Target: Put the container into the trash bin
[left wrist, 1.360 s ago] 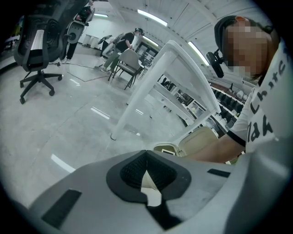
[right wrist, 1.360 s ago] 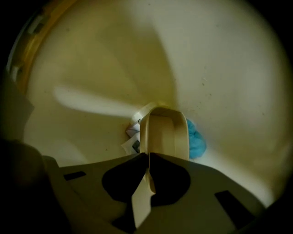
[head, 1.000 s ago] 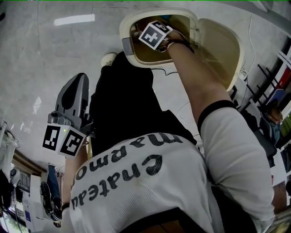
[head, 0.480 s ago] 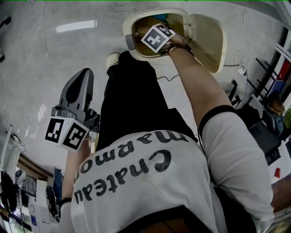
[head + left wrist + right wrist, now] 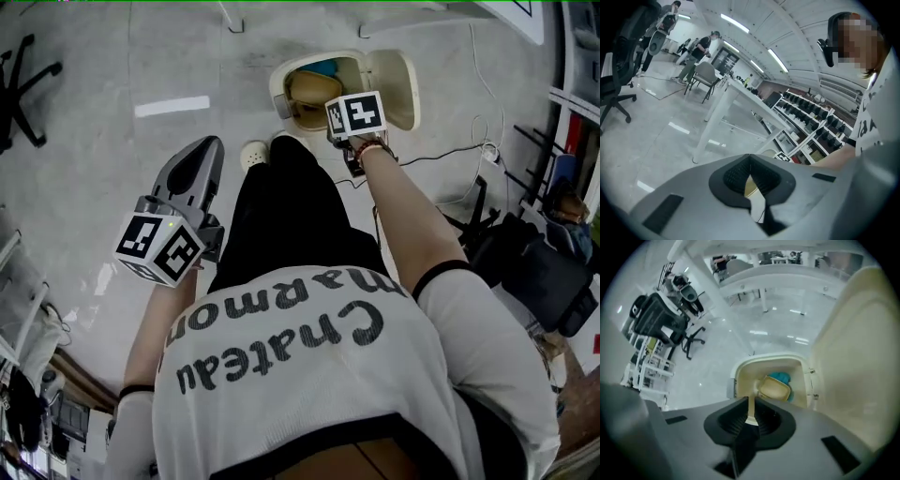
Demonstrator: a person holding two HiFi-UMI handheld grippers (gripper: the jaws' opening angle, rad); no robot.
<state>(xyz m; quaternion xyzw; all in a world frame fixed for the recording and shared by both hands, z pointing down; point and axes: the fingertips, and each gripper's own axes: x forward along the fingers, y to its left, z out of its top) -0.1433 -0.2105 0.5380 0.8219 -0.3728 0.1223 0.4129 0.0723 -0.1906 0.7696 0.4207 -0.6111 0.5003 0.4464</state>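
The cream trash bin (image 5: 281,84) stands on the floor with its lid (image 5: 398,89) swung open. Inside lies the tan container (image 5: 312,89), seen in the right gripper view as a cream tub (image 5: 774,389) resting on something teal (image 5: 780,377). My right gripper (image 5: 356,114) hovers above the bin's near rim, pointing steeply down; its marker cube hides the fingertips. In its own view the right gripper (image 5: 751,416) is closing, with only a narrow slit left and nothing between the jaws. My left gripper (image 5: 208,148) is held out to the left, away from the bin, its tips (image 5: 750,157) together and empty.
A white shoe (image 5: 253,153) stands just left of the bin. A cable (image 5: 441,155) trails across the floor to the right. A black bag (image 5: 534,262) and shelving sit at the right, an office chair (image 5: 23,89) at the far left, and a white table (image 5: 712,122) beyond.
Both grippers have risen. The right one has come up out of the bin, which now looks smaller and farther away, with the container lying inside it.
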